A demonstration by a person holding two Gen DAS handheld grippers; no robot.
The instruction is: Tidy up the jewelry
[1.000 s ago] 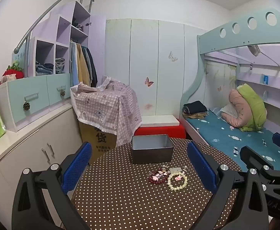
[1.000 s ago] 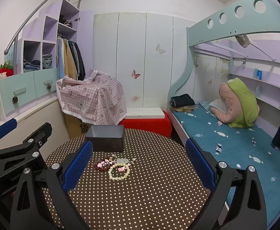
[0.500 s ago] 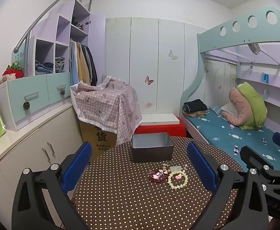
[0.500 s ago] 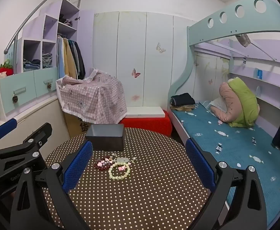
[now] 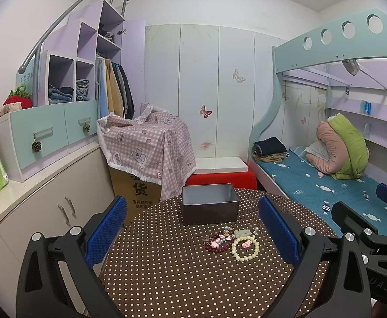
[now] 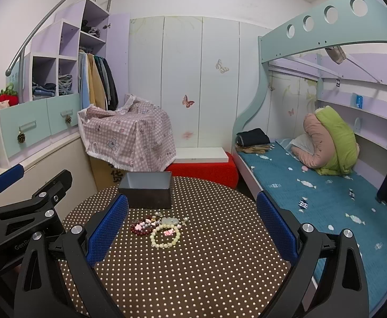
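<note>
A small pile of jewelry lies on the round polka-dot table (image 5: pixel 166 278): a cream bead bracelet (image 5: pixel 245 248), a dark red bead bracelet (image 5: pixel 216 245) and small pale pieces (image 5: pixel 242 232). A dark open metal box (image 5: pixel 209 207) stands just behind the pile. My left gripper (image 5: pixel 193 235) is open and empty, held above the table in front of the pile. My right gripper (image 6: pixel 190 232) is open and empty too, with the cream bracelet (image 6: pixel 165 235), the red bracelet (image 6: pixel 139 228) and the box (image 6: pixel 147 189) ahead of it.
A bunk bed with a teal mattress (image 5: pixel 312 182) is to the right. A cardboard box under a pink checked cloth (image 5: pixel 145 145) and a red stool (image 5: pixel 220 179) stand behind the table. White cabinets (image 5: pixel 47 206) run along the left. The left gripper's body shows in the right wrist view (image 6: pixel 21 212).
Both views have shifted very slightly; the grippers stay open and the jewelry and box have not moved.
</note>
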